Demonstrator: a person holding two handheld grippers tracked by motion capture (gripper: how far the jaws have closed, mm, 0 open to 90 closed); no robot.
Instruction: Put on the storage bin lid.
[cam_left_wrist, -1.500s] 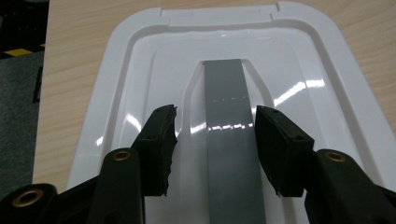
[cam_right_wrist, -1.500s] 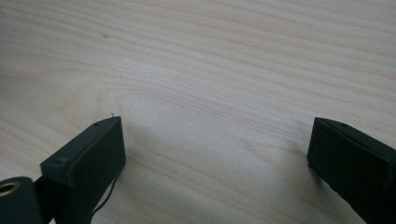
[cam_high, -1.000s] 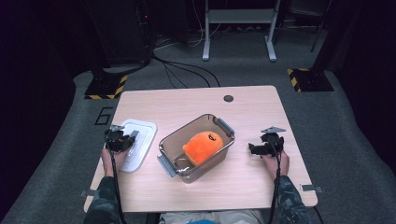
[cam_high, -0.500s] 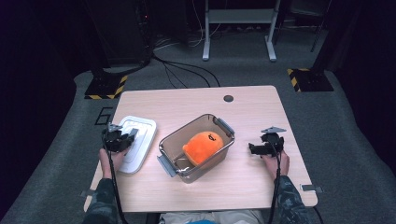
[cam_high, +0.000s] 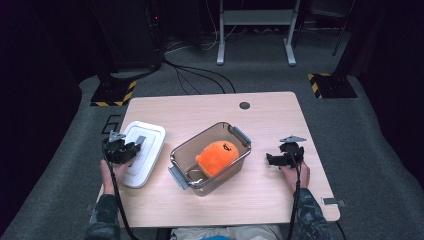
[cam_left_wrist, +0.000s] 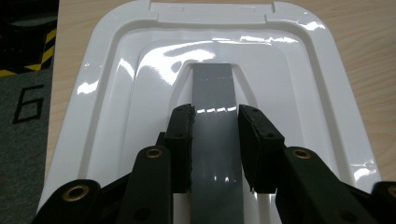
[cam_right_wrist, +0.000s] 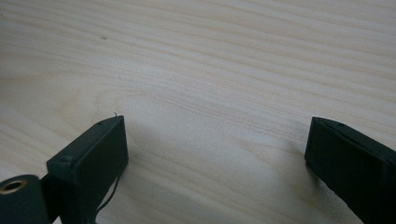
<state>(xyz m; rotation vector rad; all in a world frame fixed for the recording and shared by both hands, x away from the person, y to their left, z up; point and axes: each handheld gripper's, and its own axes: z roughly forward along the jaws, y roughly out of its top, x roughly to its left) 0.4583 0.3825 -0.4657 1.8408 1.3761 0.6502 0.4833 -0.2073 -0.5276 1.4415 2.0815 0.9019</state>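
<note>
One lid (cam_high: 144, 152) higher, left gripper (cam_high: 122, 150)

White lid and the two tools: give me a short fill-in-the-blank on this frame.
1. The left tool is shut on the grey ____ of the white lid.
2. The plush toy in the clear container is ____ in colour.
3. The right tool has its jaws ____ over bare table.

Missing: handle; orange; open

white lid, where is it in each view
High view: lid at left on the table, under the left gripper.
Left gripper view: lid across most of the frame, jaws shut on its grey handle.
Right gripper view: bare wood between open jaws.
Shared landmark: the grey handle.
</note>
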